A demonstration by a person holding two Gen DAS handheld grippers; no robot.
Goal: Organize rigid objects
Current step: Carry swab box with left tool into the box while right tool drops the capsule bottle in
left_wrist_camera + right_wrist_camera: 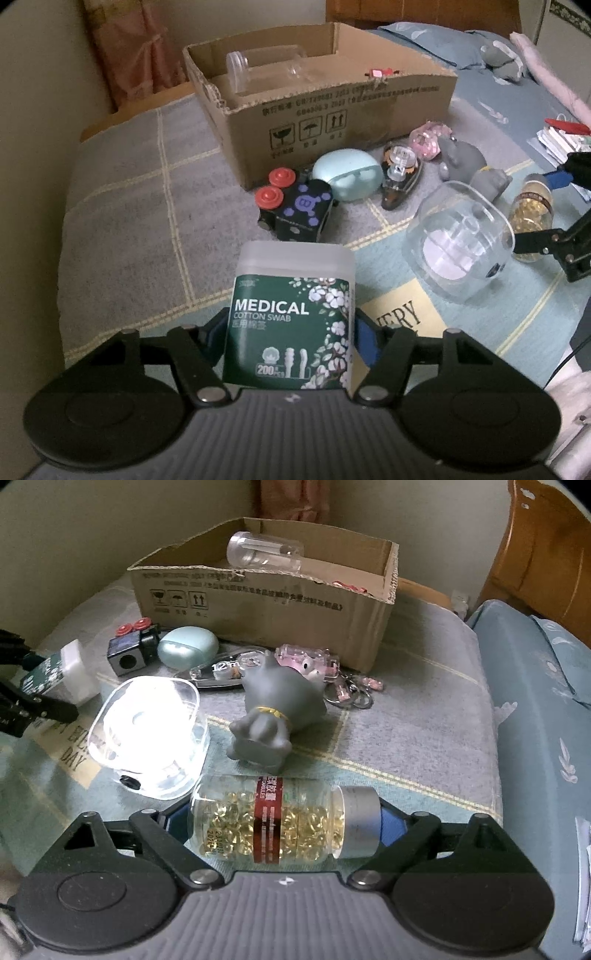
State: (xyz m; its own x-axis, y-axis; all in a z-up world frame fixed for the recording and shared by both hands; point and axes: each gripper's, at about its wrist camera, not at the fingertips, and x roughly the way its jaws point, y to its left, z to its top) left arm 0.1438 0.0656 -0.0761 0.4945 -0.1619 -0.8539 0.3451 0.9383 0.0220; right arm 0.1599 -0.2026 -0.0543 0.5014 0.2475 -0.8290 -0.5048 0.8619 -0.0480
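Note:
My left gripper [291, 332] is shut on an upright cotton swab box [295, 306] with a green label and a frosted lid; its blue pads press on both sides. A capsule bottle [266, 819] with golden capsules, a red band and a silver cap lies sideways on the bed cover. My right gripper [284, 819] is shut on it end to end, one pad on the base and one on the cap. Beyond both stands an open cardboard box [332, 122] holding a clear plastic tube [266, 70] and a small red item.
Between the grippers and the box lie a black cube toy [295, 210] with red buttons, a mint case [347, 177], a tape dispenser [400, 177], a pink keychain [306, 661], a grey figurine [273, 709] and a clear domed container [147, 734]. A pillow [535, 701] lies at the right.

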